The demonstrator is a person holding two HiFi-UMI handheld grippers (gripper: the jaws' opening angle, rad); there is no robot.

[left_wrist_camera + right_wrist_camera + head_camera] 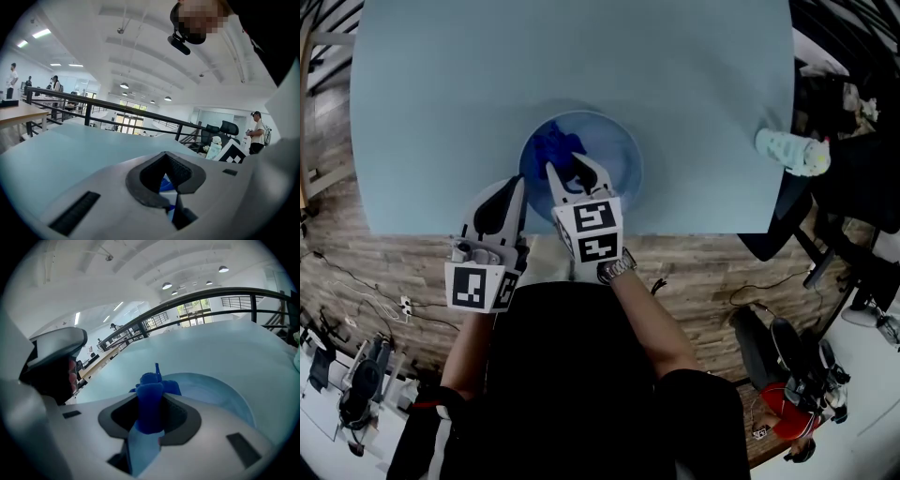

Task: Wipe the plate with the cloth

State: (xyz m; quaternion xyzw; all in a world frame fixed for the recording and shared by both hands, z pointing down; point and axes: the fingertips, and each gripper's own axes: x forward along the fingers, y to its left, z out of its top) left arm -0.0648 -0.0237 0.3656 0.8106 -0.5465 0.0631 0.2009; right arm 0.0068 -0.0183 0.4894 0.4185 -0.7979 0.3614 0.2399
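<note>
at the near edge of the pale blue desk, a round blue plate lies flat, its near side covered from above by the two hand-held tools. the right tongs reach in over the plate, clamped tight on a bunched deep-blue cloth. the cloth fills the gap between the dark pads and pokes out past the tips. from overhead its loose end rests on the left half of the plate. how much of it touches the surface i can't make out, as the tongs hide that spot.

the left tongs come in at the plate's left rim. in their own view they are drawn almost together, with only a thin sliver of blue and white showing between the pads. it looks like the rim pinched there, though the tool's white body blocks the rest of the plate.

a silver wristwatch shows on the right wrist. at the desk's right edge sits a pale white-and-green object, too small to name. beyond the desk, a black railing and a few distant people show only in the gripper views.
</note>
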